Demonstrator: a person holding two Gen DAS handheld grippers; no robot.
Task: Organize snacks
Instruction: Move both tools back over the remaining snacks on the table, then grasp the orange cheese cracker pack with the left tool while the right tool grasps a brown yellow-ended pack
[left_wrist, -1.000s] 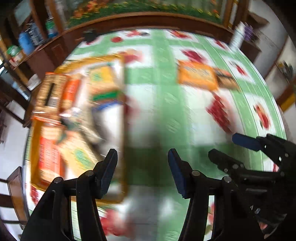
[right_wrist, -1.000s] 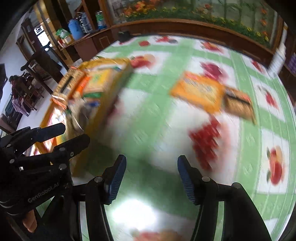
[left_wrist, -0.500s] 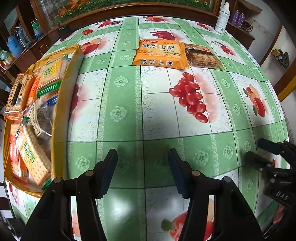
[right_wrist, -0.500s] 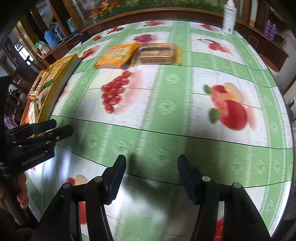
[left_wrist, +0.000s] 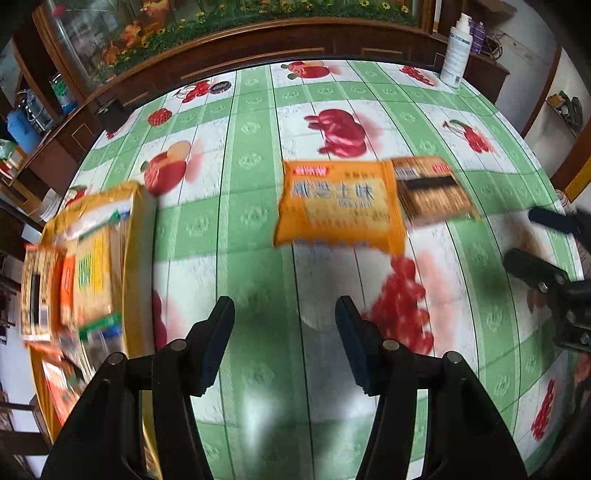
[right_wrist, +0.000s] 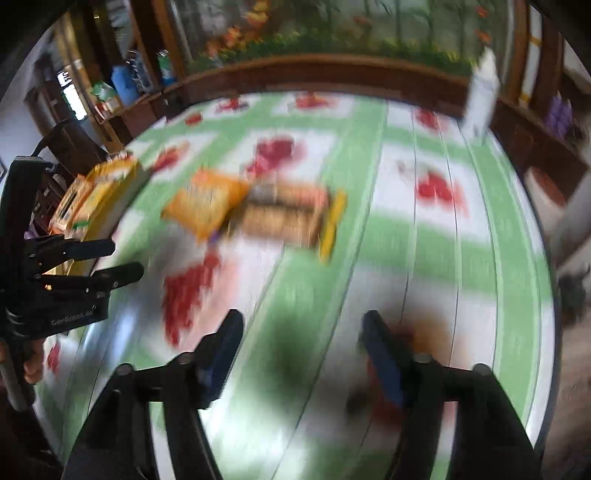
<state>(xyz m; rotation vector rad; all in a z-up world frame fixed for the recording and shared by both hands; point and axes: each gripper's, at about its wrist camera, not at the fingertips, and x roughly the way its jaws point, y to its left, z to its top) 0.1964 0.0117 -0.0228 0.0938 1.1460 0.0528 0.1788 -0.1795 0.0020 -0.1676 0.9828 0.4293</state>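
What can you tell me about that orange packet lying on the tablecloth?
The orange packet is a flat, sealed, glossy plastic-looking snack pack with a red logo and large Chinese lettering, blurred here. It lies flat, face up, on the green fruit-print tablecloth, its right edge against a brown cracker pack. Nothing grips it.

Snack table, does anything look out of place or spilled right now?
Nothing is spilled or damaged. Two packs lie loose on the tablecloth, apart from the yellow box that holds the other snacks: an orange pack and a brown cracker pack touching its right edge. The left claw and right claw are both open, holding nothing.
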